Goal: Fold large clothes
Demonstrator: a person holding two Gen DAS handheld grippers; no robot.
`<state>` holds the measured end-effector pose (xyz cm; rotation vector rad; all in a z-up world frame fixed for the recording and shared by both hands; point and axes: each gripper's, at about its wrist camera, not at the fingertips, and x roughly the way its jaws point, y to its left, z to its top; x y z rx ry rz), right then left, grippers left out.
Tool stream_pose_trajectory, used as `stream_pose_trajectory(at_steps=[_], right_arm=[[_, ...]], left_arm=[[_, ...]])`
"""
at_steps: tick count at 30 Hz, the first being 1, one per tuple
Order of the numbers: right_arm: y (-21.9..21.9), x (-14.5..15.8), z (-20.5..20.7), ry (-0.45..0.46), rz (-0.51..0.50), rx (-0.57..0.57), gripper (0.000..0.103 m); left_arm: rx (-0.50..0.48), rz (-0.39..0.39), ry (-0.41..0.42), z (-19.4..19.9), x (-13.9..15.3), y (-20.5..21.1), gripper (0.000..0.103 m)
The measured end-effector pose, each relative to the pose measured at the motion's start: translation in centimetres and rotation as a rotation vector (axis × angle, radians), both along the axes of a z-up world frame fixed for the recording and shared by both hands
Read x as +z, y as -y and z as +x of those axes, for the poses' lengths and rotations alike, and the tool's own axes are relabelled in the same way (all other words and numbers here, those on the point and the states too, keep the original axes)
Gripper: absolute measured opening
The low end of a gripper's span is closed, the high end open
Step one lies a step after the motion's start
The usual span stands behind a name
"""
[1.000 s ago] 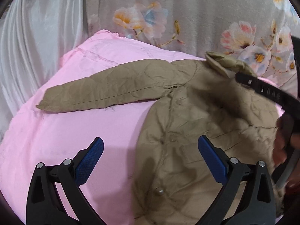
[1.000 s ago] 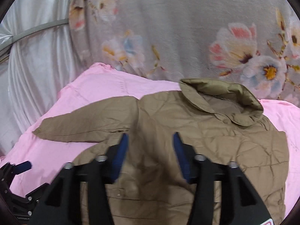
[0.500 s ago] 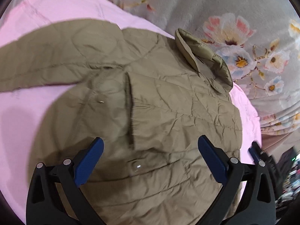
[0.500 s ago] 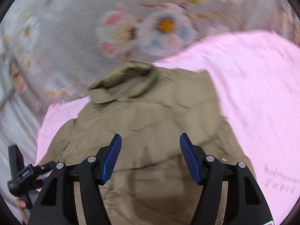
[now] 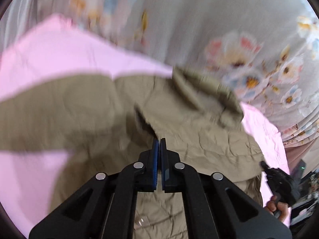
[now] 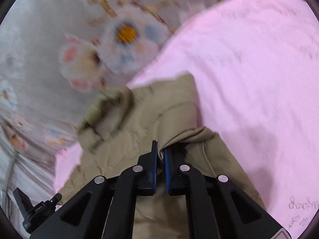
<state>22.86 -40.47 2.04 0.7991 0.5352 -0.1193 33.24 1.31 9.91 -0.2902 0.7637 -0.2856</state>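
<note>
A khaki quilted jacket (image 5: 199,131) lies on a pink sheet (image 5: 59,59), collar (image 5: 209,91) toward the floral blanket. One sleeve (image 5: 49,109) stretches left. My left gripper (image 5: 159,142) is shut, its blue pads pinching a fold of the jacket's front edge. In the right wrist view my right gripper (image 6: 160,149) is shut on a bunched fold of the jacket (image 6: 123,143) near its right shoulder. The views are motion-blurred.
A grey floral blanket (image 5: 199,20) lies beyond the jacket. The pink sheet (image 6: 249,69) spreads wide to the right. The other gripper's body shows at the edge of each view, low right in the left wrist view (image 5: 279,181) and low left in the right wrist view (image 6: 37,209).
Both grippers went from open above the jacket to shut on folds of its fabric. Both views have shifted and the jacket fabric is drawn up at the pinched places.
</note>
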Motion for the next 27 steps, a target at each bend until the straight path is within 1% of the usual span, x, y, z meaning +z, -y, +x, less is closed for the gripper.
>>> stream_pose_trajectory(at_steps=[1,2,3,4,5,6,7,9,10,11,12,16,19,23,27], right_arm=[[-0.5,0.9,-0.1,0.024,-0.045,-0.001,0.006],[-1.6,1.9,-0.3,0.043,-0.119,0.001,0.005],[-2.0,2.1,-0.1,0.033,-0.153,0.006,0.005],[-2.5,1.8,0.3,0.000,-0.196,0.014,0.005],[-3.1,1.0,1.0,-0.061,-0.250,0.016,0.005],[-3.3,0.2,1.5,-0.109,-0.275,0.018,0.005],[-3.3,-0.9,2.1,-0.162,-0.280,0.029,0.005],[-2.8,-3.2,2.4,-0.232,-0.255,0.034,0.005],[-2.4,-4.1,2.6,-0.253,-0.235,0.045,0.005],[-2.2,-4.4,2.7,-0.259,-0.226,0.050,0.005],[-2.3,-4.6,2.8,-0.265,-0.231,0.052,0.005],[-3.8,-4.6,3.2,-0.298,-0.345,0.048,0.007],[-4.8,-4.7,2.6,-0.315,-0.402,0.046,0.007],[-5.2,-4.7,0.9,-0.324,-0.408,0.045,0.007],[-5.4,-4.9,-1.9,-0.325,-0.392,0.048,0.007]], left_arm=[[0.002,0.021,0.040,-0.3,0.8,0.1,0.001],[0.001,0.048,0.070,-0.6,1.3,0.1,0.001],[0.000,0.099,0.091,-0.7,1.1,0.5,0.001],[-0.006,0.151,0.087,-0.6,0.2,1.0,0.001],[-0.012,0.178,0.071,-0.4,-0.8,1.3,0.001],[-0.022,0.211,0.031,0.2,-2.6,1.8,0.001],[-0.026,0.232,0.000,0.5,-4.0,2.0,0.001],[-0.023,0.266,-0.046,1.1,-6.9,2.3,0.001],[-0.023,0.264,-0.065,1.3,-8.1,2.2,0.001],[-0.025,0.243,-0.087,1.5,-9.2,1.9,0.001],[-0.023,0.232,-0.086,1.3,-9.5,1.6,0.001],[-0.009,0.237,-0.059,0.4,-9.6,1.5,0.002],[-0.006,0.230,-0.058,-0.7,-9.4,1.3,0.002],[-0.010,0.209,-0.067,-2.0,-9.2,0.9,0.002],[-0.013,0.187,-0.072,-5.2,-9.5,0.4,0.002]])
